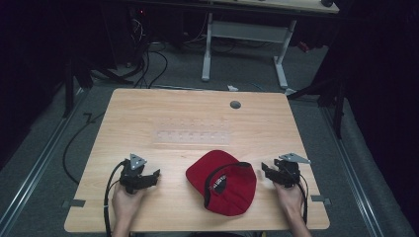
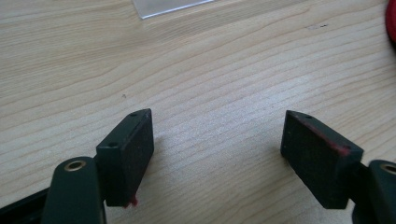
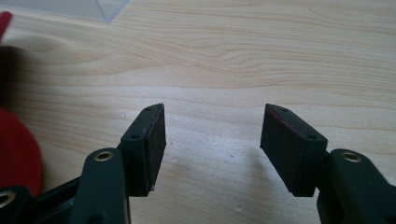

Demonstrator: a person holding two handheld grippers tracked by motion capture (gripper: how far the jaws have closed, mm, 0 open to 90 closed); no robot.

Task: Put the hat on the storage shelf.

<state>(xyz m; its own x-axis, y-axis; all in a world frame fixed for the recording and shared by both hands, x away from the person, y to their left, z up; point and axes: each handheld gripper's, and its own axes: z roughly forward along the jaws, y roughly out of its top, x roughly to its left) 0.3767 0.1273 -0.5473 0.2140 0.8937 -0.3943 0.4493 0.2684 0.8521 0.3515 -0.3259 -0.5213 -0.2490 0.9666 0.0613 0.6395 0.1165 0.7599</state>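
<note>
Red cap (image 1: 222,181) lies upside down on wooden table (image 1: 148,113), near front edge, centre-right, opening facing up with dark inner band showing. Left gripper (image 1: 154,177) rests on table to the left of cap, held by left hand (image 1: 126,202), jaws spread apart, nothing between them, only bare wood. Right gripper (image 1: 265,171) sits just right of cap, held by right hand (image 1: 289,195), jaws also spread, empty. Clear plastic sheet (image 1: 192,133) lies flat behind cap, mid-table. Small grey grommet (image 1: 235,104) near far edge.
</note>
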